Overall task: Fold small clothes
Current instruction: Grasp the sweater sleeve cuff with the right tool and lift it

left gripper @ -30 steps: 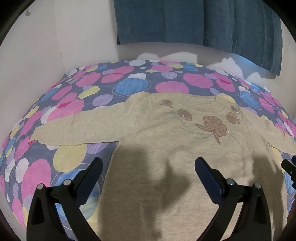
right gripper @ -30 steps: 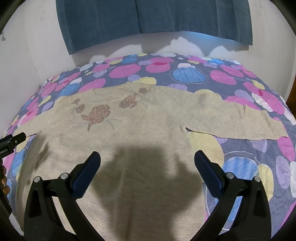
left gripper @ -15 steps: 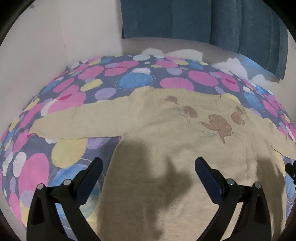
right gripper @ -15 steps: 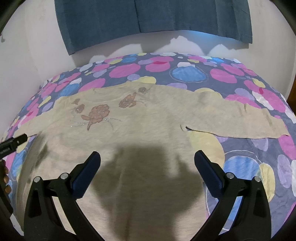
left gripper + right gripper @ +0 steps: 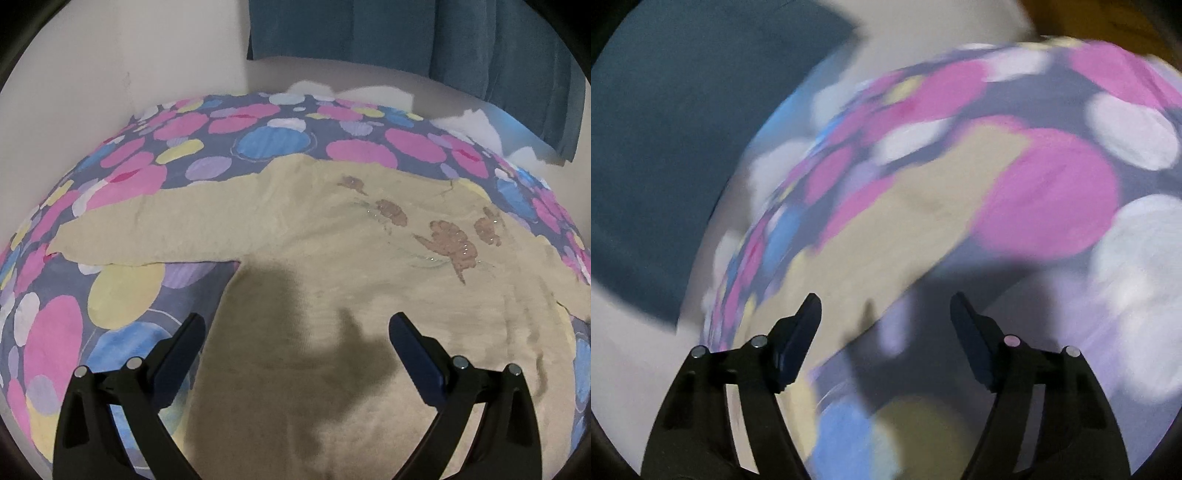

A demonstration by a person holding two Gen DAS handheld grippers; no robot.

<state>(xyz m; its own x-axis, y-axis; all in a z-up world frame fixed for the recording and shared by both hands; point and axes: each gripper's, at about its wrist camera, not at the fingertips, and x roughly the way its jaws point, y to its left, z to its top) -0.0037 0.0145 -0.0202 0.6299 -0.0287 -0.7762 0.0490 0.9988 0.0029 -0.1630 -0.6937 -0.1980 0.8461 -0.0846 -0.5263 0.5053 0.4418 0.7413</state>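
Beige sweater [image 5: 332, 258] lies flat, front up, on the spotted bedsheet [image 5: 122, 192], one sleeve [image 5: 147, 229] stretched sideways from its body. Left gripper [image 5: 297, 332] hovers over the sweater's lower body, fingers wide, nothing between them. Right gripper [image 5: 886, 314] sits above the other sleeve [image 5: 886, 229] in a blurred view, jaws closing, nothing visibly pinched. Blue curtain [image 5: 424, 37] hangs behind the sweater

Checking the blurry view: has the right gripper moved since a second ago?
Yes. The right gripper swung off the sweater's body toward its sleeve, rolling, jaws closing; the curtain now sits left.
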